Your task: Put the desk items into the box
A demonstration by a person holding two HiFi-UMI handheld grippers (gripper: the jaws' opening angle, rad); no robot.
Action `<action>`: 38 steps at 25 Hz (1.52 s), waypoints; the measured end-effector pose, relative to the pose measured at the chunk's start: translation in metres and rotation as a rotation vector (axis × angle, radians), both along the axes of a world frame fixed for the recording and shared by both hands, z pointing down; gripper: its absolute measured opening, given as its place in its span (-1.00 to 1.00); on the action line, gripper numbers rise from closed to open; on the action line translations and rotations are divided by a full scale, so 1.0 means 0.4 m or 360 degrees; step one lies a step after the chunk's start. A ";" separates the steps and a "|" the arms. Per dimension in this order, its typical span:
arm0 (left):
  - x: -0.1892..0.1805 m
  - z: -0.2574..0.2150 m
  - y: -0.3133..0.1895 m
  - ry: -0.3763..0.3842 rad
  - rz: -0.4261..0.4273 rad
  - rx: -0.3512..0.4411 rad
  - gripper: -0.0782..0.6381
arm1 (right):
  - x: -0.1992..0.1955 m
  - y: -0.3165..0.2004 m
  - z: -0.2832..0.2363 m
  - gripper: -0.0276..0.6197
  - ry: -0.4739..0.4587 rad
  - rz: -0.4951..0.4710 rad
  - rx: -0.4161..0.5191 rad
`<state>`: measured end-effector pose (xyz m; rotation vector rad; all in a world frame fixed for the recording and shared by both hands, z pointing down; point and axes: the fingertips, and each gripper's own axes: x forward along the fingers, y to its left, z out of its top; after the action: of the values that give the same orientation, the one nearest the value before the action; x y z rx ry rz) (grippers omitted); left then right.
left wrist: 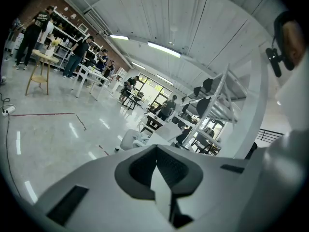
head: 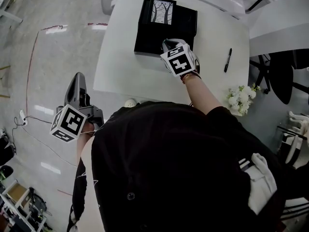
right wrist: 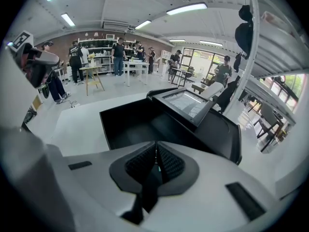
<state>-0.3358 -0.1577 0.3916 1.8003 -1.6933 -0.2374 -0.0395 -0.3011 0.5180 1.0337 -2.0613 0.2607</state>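
My right gripper [head: 167, 45] hangs at the near rim of the box [head: 145, 45], jaws closed with nothing visibly held. The left gripper [head: 78, 79] is closed and empty, off the bench [head: 120, 66]. The pen [head: 228, 60] lies well right — I should open wide first, then grip it mid-barrel.

An open workshop hall: polished floor [left wrist: 48, 129], ceiling strip lights [right wrist: 186, 7], wall shelving [left wrist: 65, 25], and people [left wrist: 79, 54] standing at white workbenches [left wrist: 92, 74].
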 end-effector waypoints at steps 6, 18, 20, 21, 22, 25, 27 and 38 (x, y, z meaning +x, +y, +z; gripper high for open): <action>0.000 0.001 0.002 0.0001 -0.0004 -0.0008 -0.75 | 0.008 0.001 0.004 -0.86 0.0006 0.0012 -0.0010; 0.002 0.006 0.006 0.0004 0.0004 -0.0013 -0.75 | 0.008 -0.002 0.005 -0.85 0.0012 0.0023 0.0001; 0.002 0.004 0.010 0.0004 0.0010 -0.0012 -0.75 | 0.008 0.002 0.003 -0.85 0.0020 0.0024 0.0006; 0.002 0.003 0.011 0.0004 0.0013 -0.0011 -0.75 | 0.009 0.004 0.003 -0.85 0.0024 0.0026 0.0007; 0.001 0.003 0.012 0.0005 0.0016 -0.0012 -0.75 | 0.010 0.005 0.002 -0.85 0.0027 0.0027 0.0007; -0.004 0.007 0.011 0.0006 0.0024 -0.0015 -0.75 | 0.011 0.004 0.004 -0.85 0.0033 0.0032 0.0006; -0.008 0.009 0.008 0.0007 0.0034 -0.0017 -0.75 | 0.011 0.003 0.003 -0.85 0.0036 0.0043 -0.0002; -0.050 0.008 -0.010 0.0018 0.0107 0.0004 -0.75 | 0.012 0.011 0.004 -0.73 0.0096 0.0100 -0.0118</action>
<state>-0.3557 -0.1619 0.3950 1.8508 -1.6224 -0.2201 -0.0345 -0.2968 0.5196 1.0498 -1.9529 0.3319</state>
